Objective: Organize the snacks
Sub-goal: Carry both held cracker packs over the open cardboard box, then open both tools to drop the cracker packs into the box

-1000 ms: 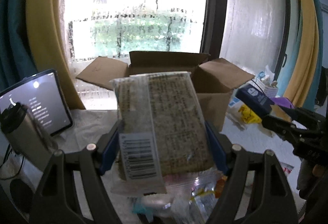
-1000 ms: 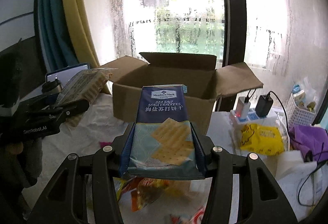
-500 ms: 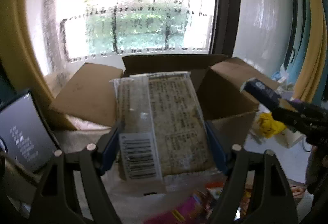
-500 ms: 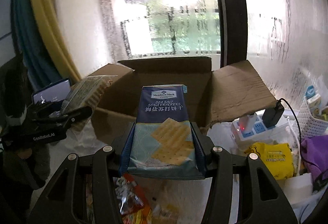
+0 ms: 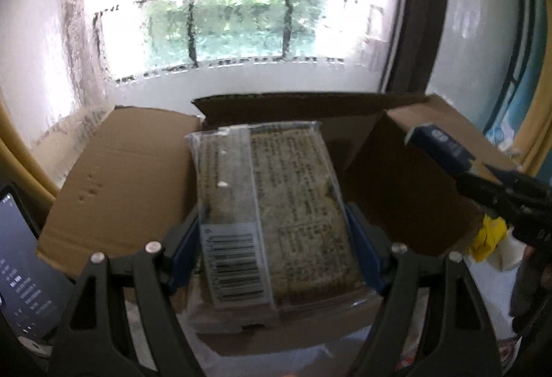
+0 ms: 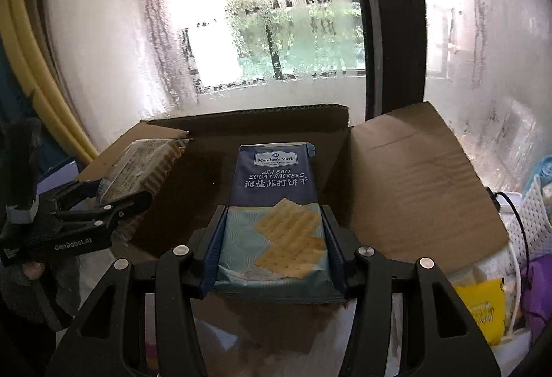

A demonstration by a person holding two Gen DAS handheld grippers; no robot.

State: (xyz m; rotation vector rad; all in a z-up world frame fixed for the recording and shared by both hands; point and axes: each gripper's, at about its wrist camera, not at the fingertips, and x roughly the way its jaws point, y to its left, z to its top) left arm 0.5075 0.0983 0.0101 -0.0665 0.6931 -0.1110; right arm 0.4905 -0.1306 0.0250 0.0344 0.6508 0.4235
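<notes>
**Two packets over the box, neither dropped yet**

Nearest the lens, the left claw (image 5: 272, 239) is clamped on a clear-wrapped biscuit packet (image 5: 272, 211), barcode side up, its far end reaching over the open cardboard box (image 5: 117, 176). The right claw (image 6: 272, 252) grips a blue soda cracker packet (image 6: 276, 204) the same way, and it too hangs above the box mouth. Neither packet touches the cardboard as far as can be seen. The flaps are folded outward; the inside is dark, so I cannot tell what already lies there. By my reading, the carrying is nearly over and the lowering and letting go remain. A yellow bag (image 6: 483, 311) sits on the counter at the right, perhaps still to be packed. Beyond stands a fogged window (image 6: 262, 42).
</notes>
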